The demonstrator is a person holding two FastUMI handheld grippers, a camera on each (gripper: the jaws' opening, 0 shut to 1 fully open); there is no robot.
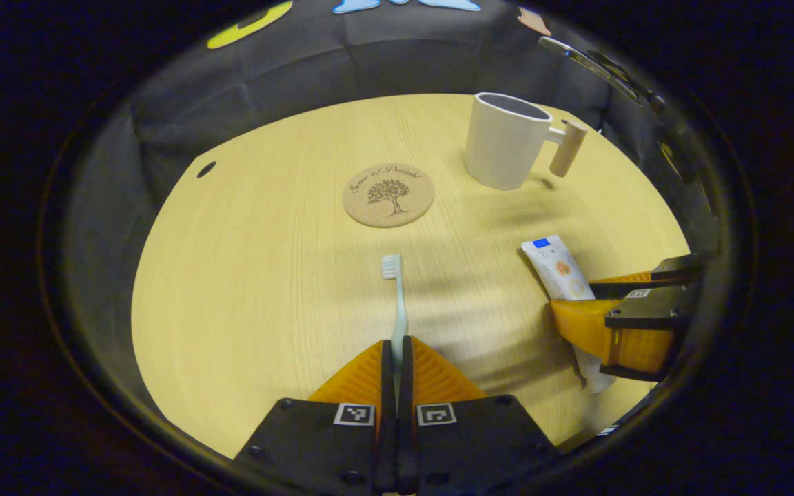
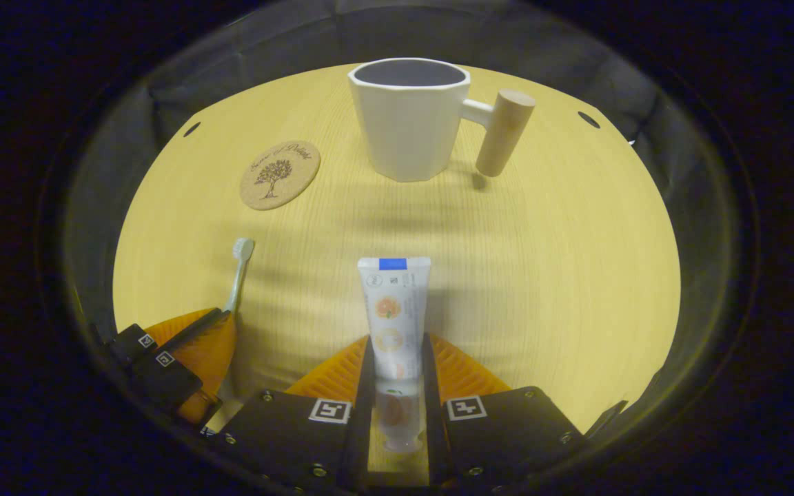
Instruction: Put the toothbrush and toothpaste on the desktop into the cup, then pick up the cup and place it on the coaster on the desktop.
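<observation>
A pale toothbrush (image 1: pixel 395 296) lies on the wooden desktop (image 1: pixel 266 275), bristle end pointing away; my left gripper (image 1: pixel 397 348) is shut on its handle. The white toothpaste tube (image 2: pixel 394 310) lies lengthwise between the fingers of my right gripper (image 2: pixel 397 344), which is shut on it. In the left gripper view the tube (image 1: pixel 555 265) and the right gripper (image 1: pixel 617 324) sit at the right. The left gripper (image 2: pixel 190 351) and toothbrush (image 2: pixel 237 275) show at the lower left of the right gripper view. A white cup (image 2: pixel 411 124) with a wooden handle stands upright at the back. A round cork coaster (image 1: pixel 389 195) lies left of the cup.
The booth's dark cloth wall (image 1: pixel 245 96) rings the desktop closely. Small round holes (image 1: pixel 206 169) pierce the desktop near its far corners. Bare wood lies between the grippers and the cup.
</observation>
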